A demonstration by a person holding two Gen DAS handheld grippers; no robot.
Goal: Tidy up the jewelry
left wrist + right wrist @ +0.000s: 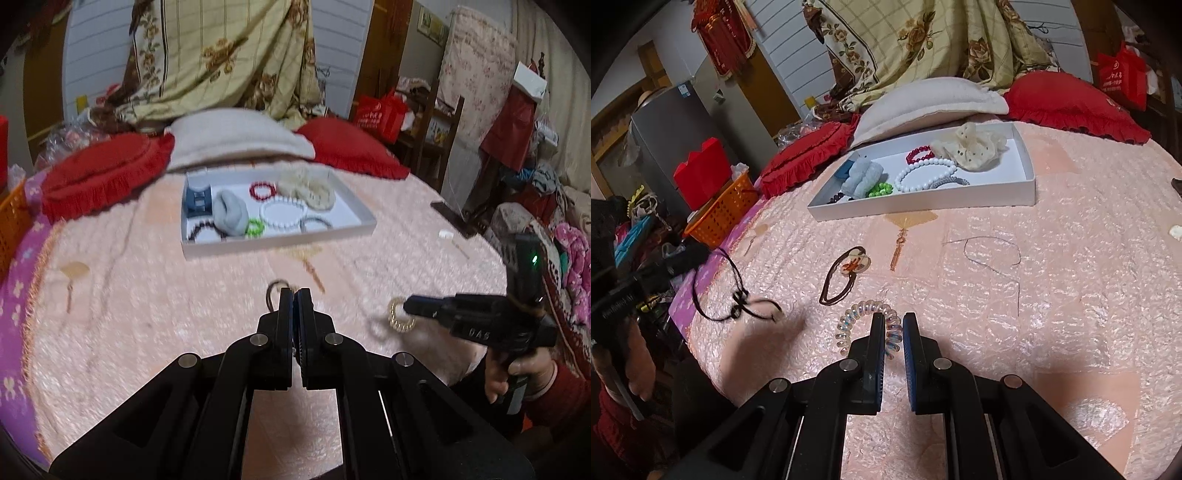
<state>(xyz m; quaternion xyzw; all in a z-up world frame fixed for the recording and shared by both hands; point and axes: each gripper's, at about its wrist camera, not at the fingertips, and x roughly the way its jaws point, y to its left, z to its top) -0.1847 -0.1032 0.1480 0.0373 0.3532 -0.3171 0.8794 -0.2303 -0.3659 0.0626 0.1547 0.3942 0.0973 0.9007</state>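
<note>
A white tray (354,225) on the pink bedspread holds bead bracelets, scrunchies and a small blue box; it also shows in the right wrist view (1027,173). My left gripper (294,295) is shut on a thin black cord (720,295), which hangs from it above the bed. My right gripper (894,321) is shut on a clear spiral hair tie (857,317), which looks golden in the left wrist view (397,314). A brown hair tie with a flower charm (846,273) lies on the bed between them.
Red cushions (99,173) and a white pillow (236,136) lie behind the tray. An orange basket (720,210) stands at the bed's left edge. A loose dark thread (993,251) lies on the bedspread to the right.
</note>
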